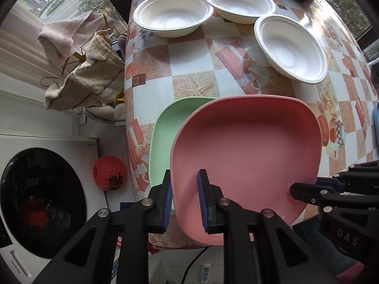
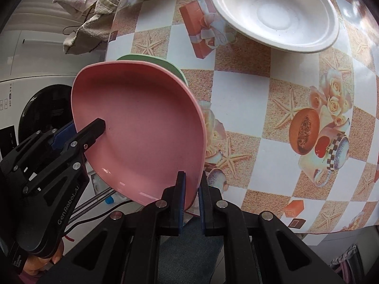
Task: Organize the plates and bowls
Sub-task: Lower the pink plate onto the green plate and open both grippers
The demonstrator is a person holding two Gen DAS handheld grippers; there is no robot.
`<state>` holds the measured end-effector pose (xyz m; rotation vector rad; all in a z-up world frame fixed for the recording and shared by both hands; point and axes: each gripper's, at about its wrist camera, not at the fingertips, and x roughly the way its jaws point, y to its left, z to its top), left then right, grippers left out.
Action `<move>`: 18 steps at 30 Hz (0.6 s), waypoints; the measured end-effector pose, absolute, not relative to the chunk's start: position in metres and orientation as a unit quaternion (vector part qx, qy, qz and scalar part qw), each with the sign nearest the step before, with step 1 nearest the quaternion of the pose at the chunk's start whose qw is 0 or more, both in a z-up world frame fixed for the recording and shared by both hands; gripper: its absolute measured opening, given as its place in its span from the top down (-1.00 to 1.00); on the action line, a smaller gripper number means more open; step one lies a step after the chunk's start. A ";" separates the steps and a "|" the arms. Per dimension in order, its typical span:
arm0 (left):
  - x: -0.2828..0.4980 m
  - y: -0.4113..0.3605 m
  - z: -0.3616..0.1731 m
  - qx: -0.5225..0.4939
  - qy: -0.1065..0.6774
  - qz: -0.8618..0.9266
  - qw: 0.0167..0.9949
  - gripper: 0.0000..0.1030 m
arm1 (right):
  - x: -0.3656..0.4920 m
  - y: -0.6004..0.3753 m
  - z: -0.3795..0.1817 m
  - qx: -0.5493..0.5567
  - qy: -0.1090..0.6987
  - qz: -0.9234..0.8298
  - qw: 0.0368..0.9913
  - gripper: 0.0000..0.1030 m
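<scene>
1. Our left gripper (image 1: pixel 184 201) is clamped on the near rim of a pink plate (image 1: pixel 246 156).
2. Our right gripper (image 2: pixel 191 201) pinches that plate's rim at another spot, so we hold it between both hands.
3. The pink plate hangs tilted over a green plate (image 1: pixel 165 127) lying near the table (image 1: pixel 189 75) edge.
4. Three white bowls (image 1: pixel 173 14) stand farther back on the checked tablecloth.

green plate (image 1: pixel 163 127): mostly hidden under pink plate (image 1: pixel 246 156) | blue object (image 1: pixel 376 120): cut off
</scene>
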<state>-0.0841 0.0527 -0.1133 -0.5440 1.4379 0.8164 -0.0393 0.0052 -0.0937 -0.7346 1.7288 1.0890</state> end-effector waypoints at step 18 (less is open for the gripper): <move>-0.109 0.077 -0.119 -0.245 0.620 0.378 0.642 -0.23 | -0.002 0.021 -0.117 -0.307 0.690 0.455 0.472 -0.94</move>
